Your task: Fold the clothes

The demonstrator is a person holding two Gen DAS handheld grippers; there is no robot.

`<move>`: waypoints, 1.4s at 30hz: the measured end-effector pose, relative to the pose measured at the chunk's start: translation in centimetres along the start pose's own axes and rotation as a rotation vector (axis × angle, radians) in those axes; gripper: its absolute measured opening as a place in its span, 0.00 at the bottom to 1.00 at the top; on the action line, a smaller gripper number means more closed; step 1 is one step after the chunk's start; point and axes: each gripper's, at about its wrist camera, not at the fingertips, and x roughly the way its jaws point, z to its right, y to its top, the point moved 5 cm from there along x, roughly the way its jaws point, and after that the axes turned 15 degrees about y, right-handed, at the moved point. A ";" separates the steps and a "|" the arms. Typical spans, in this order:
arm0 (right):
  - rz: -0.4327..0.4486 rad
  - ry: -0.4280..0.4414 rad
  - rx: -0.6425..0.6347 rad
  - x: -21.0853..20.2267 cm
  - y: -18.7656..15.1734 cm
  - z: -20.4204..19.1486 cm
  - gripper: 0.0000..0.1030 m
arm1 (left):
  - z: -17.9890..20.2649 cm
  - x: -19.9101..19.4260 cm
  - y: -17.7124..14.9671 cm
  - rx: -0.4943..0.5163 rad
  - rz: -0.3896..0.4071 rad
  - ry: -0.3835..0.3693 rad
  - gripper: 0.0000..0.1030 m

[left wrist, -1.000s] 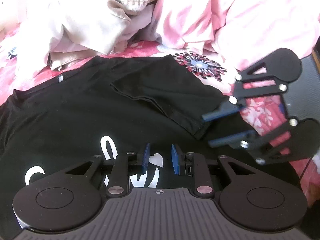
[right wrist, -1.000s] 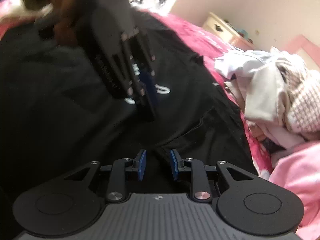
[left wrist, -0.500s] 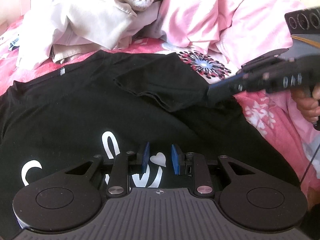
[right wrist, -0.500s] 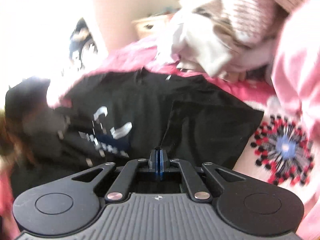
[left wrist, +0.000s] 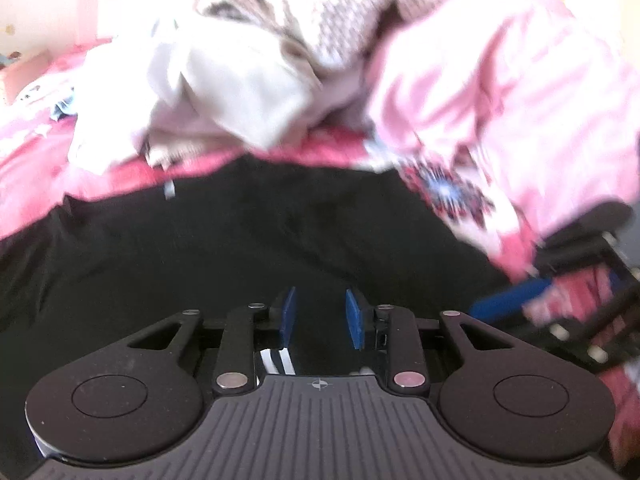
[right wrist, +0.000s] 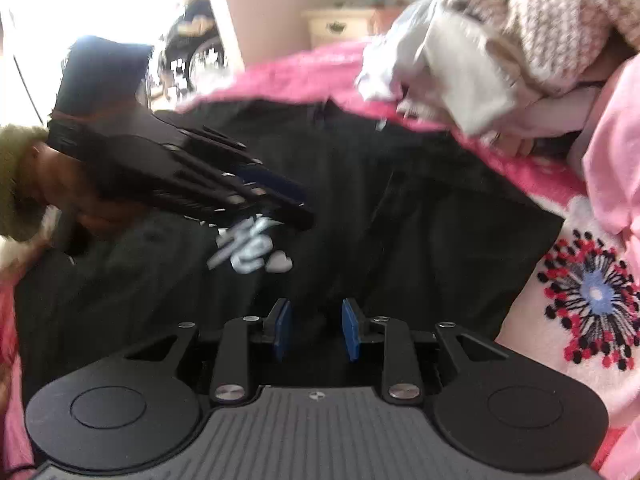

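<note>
The left gripper (left wrist: 320,318) has its two blue pads parted with a clear gap, and nothing is between them; its jaws have just been opening a little more. Under the gap I see only the black T-shirt (left wrist: 240,248), with a small piece of its white print showing at 6 o'clock from the pads. The right gripper (right wrist: 315,330) also has its pads apart and holds nothing. Its jaws have just been opening. Black cloth lies under them, but whether the pads touch it I cannot tell, because the picture is a little blurred.

In the right wrist view the left gripper (right wrist: 280,196) comes in from 9 o'clock, held by a hand (right wrist: 80,200), and its fingers point over the white print (right wrist: 252,250) on the chest of the shirt. In the left wrist view the right gripper (left wrist: 532,300) shows at about 3 o'clock, at the edge of the shirt.

The surface is a bed with a pink bedcover (right wrist: 304,68) that carries a red, black and blue flower pattern (right wrist: 592,292). A pile of unfolded clothes (left wrist: 240,76), white, beige and knitted, lies at 12 o'clock beyond the shirt, and a pale pink blanket (left wrist: 500,80) is at 2 o'clock. Behind the bed stand a pale wall and a small cream cabinet (right wrist: 340,26).

The T-shirt is spread flat on the bed, directly in front of both grippers.
</note>
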 end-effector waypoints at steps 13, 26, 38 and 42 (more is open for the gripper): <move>-0.021 -0.219 0.187 -1.6 -3.0 3.9 0.27 | 1.8 6.9 2.2 -0.005 -0.017 0.073 0.28; 0.085 -0.261 0.223 -3.3 -0.7 4.1 0.26 | 2.2 5.6 5.6 -0.028 0.068 0.013 0.31; 0.043 -0.259 0.147 -0.5 -1.2 3.5 0.27 | 9.9 11.9 6.4 0.016 -0.022 -0.004 0.31; 0.103 -0.238 0.057 -0.9 0.0 2.0 0.26 | 9.5 11.9 6.5 -0.059 -0.035 0.002 0.31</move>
